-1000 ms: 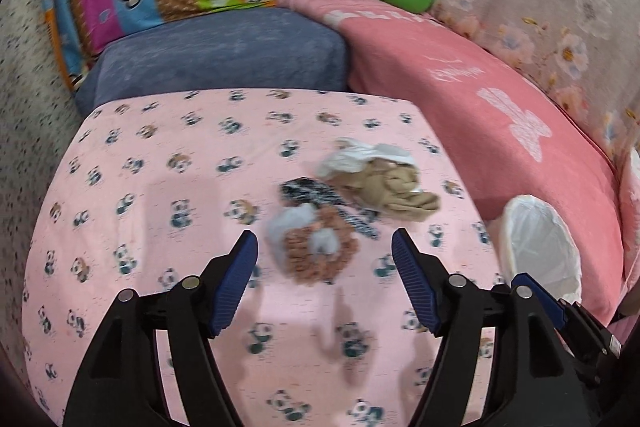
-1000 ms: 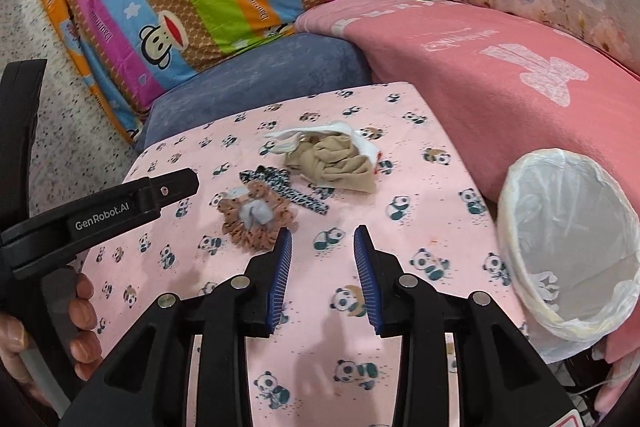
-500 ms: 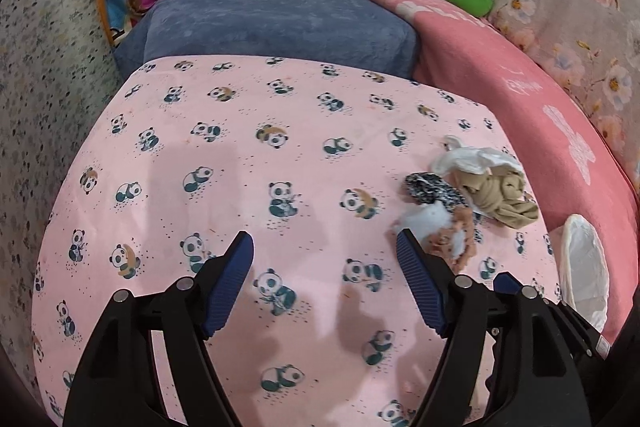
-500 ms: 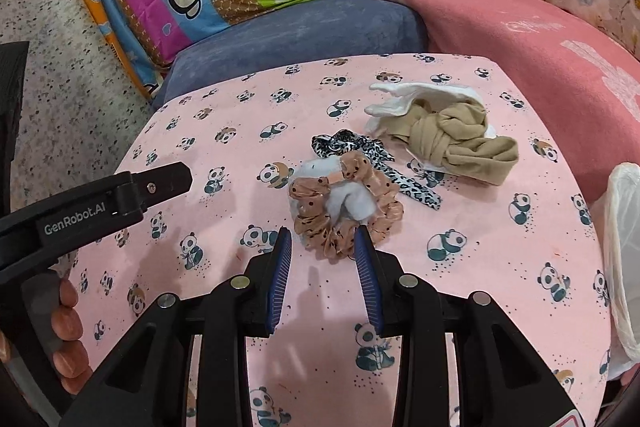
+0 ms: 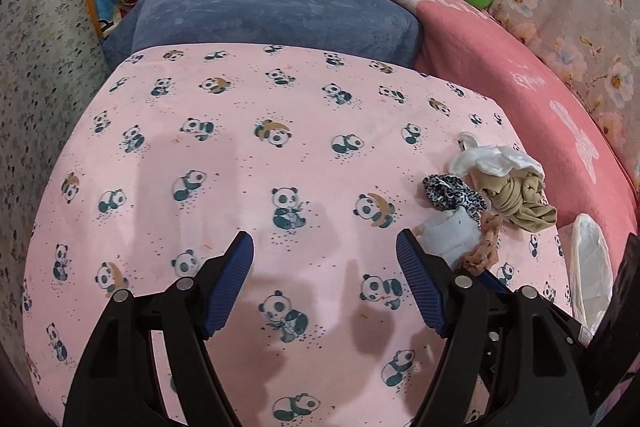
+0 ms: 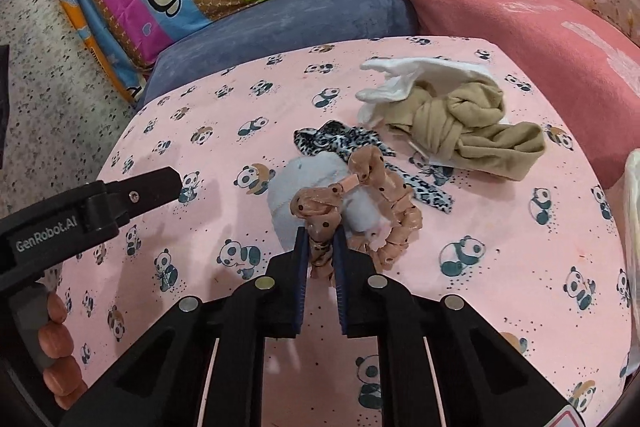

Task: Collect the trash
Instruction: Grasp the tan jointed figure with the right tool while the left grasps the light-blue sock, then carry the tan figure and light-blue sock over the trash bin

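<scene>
1. Our right gripper (image 6: 320,247) is clamped on the scrunchie (image 6: 376,203) near the surface's (image 6: 520,227) right edge, gripping only one fold; we judge it could slip on lifting.
2. The tissue (image 6: 312,183) sits inside the scrunchie's loop and may drag along or drop off the surface.
3. Our left gripper (image 5: 324,283) hangs wide and empty.
4. The bin (image 5: 592,267) stands beyond the right edge; a loose swing could miss it.
</scene>
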The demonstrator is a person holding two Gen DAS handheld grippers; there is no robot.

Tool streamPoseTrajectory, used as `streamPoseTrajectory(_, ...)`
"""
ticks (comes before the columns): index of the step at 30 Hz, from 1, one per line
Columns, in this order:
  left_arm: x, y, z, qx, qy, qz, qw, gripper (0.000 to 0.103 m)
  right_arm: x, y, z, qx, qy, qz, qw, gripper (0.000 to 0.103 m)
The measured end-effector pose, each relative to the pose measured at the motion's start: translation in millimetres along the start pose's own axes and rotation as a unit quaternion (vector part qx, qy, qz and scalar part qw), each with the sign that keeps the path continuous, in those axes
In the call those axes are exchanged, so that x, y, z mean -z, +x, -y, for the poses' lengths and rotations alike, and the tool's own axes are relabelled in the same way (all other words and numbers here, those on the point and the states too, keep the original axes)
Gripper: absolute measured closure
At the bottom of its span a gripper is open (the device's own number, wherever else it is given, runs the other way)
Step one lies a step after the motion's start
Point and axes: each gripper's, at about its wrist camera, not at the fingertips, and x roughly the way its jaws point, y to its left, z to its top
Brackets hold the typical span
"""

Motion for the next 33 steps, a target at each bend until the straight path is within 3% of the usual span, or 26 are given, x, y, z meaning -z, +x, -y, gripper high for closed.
streamPoseTrajectory(6, 2, 10, 27, 0.039, 0.014, -0.011, 0.9991, 0.033, -1, -23, 25, 0.018, 0.024, 0.021, 0.999, 0.091)
streamPoseTrajectory(9, 3, 19, 43, 0.055, 0.019, -0.020, 0.9981, 0.025, -3, -28, 38, 0.024, 0.040, 0.021, 0.999, 0.091)
streamPoseTrajectory(12, 3, 29, 57, 0.072, 0.025, -0.032, 0.9966, 0.025, -3, -34, 50, 0.028, 0.049, 0.022, 0.998, 0.091)
streamPoseTrajectory(18, 6, 46, 72, 0.071, 0.040, -0.049, 0.9955, 0.025, -2, -40, 66, 0.032, 0.061, 0.025, 0.997, 0.091)
streamPoseTrajectory(21, 9, 50, 72, 0.081, 0.039, -0.060, 0.9941, 0.045, -1, -44, 71, 0.032, 0.065, 0.028, 0.997, 0.091)
streamPoseTrajectory(25, 12, 46, 75, 0.080, 0.046, -0.058, 0.9941, 0.061, -2, -50, 72, 0.029, 0.065, 0.036, 0.997, 0.091)
streamPoseTrajectory(33, 13, 18, 90, 0.079, 0.058, -0.034, 0.9946, 0.069, -8, -81, 74, 0.018, 0.066, 0.071, 0.995, 0.091)
